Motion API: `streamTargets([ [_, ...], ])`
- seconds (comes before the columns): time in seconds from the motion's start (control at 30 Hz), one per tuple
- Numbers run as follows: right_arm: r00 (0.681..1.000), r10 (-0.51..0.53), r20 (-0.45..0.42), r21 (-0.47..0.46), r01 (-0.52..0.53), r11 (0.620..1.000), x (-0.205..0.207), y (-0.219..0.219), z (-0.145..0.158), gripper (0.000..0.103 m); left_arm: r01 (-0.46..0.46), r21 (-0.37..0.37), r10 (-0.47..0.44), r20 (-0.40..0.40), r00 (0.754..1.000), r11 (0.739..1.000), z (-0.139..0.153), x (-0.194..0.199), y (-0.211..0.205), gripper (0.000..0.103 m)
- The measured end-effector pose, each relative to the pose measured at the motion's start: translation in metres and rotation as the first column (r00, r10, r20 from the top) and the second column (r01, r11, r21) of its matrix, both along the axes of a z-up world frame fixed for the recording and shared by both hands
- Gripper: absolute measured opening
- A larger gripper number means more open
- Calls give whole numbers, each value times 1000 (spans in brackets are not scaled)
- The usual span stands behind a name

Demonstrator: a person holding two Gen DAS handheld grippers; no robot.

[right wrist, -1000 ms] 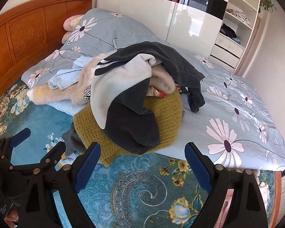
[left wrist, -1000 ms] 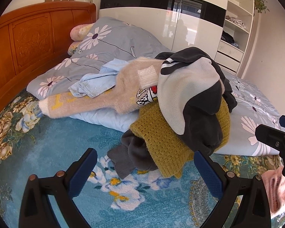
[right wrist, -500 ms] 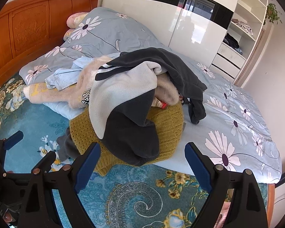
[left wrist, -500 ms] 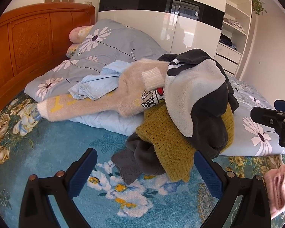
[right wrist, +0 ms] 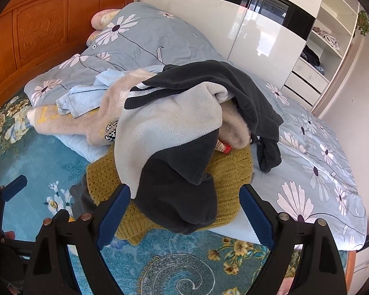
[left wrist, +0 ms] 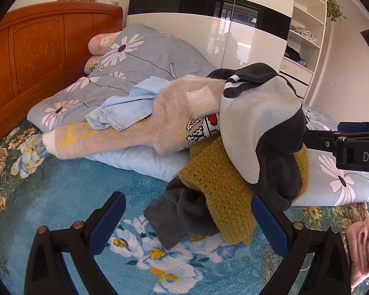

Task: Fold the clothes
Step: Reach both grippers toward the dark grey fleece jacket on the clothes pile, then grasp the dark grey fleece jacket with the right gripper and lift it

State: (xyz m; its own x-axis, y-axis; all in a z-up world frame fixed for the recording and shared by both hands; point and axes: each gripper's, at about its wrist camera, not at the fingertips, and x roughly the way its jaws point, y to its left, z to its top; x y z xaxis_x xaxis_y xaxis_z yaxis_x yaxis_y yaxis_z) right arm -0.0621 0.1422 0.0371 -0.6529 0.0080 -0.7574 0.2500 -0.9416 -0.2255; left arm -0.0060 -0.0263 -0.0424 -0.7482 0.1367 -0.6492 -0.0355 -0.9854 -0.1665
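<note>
A heap of clothes lies on the bed. A dark grey and pale fleece garment (left wrist: 258,127) (right wrist: 169,142) is on top, over a mustard knit sweater (left wrist: 223,184) (right wrist: 228,179), a fuzzy pink-beige sweater (left wrist: 140,132) (right wrist: 98,118), a light blue shirt (left wrist: 120,108) (right wrist: 83,95) and a dark grey garment (left wrist: 182,211). My left gripper (left wrist: 188,218) is open and empty, just in front of the heap's near edge. My right gripper (right wrist: 184,211) is open and empty, its jaws either side of the fleece's dark lower end.
The bed has a teal floral blanket (left wrist: 61,186) (right wrist: 174,265) and a grey-blue daisy duvet (left wrist: 135,56) (right wrist: 319,172). An orange wooden headboard (left wrist: 37,44) stands at left. A white wardrobe (left wrist: 233,36) and open shelves (left wrist: 305,36) stand behind.
Both grippers have moved closer to the heap; it looms larger. The right gripper has risen in the left wrist view. Both stay open and the clothes have not moved.
</note>
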Motion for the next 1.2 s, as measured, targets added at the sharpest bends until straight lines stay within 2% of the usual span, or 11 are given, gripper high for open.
streamTargets([
  [0.57,998,-22,51,-14,22,1000,-32,5,-30,91,-49,47,48,16,999,998,-15,-24,2,103],
  [0.73,998,-34,53,-75,38,996,-42,12,-27,89,-41,48,40,23,999,998,-17,-24,2,103],
  [0.9,995,-66,69,-179,78,981,-59,25,-22,68,-35,31,35,25,999,999,-19,-20,-6,103],
  [1.03,989,-103,105,-326,132,936,-78,40,-19,62,-40,32,39,21,999,999,-17,-15,-17,103],
  [1.07,986,-111,124,-374,150,915,-83,43,-20,56,-40,30,39,21,999,999,-16,-14,-19,103],
  [1.1,983,-117,144,-421,167,892,-89,47,-20,43,-40,29,39,20,999,999,-16,-12,-22,103],
  [1.13,978,-124,166,-465,189,865,-93,51,-21,36,-40,28,39,19,999,999,-15,-11,-25,103],
  [1.17,974,-130,186,-506,208,837,-95,54,-22,22,-40,27,39,19,999,999,-15,-10,-27,103],
  [1.2,973,-129,191,-547,215,809,-94,56,-22,18,-40,26,39,18,999,999,-14,-8,-30,103],
])
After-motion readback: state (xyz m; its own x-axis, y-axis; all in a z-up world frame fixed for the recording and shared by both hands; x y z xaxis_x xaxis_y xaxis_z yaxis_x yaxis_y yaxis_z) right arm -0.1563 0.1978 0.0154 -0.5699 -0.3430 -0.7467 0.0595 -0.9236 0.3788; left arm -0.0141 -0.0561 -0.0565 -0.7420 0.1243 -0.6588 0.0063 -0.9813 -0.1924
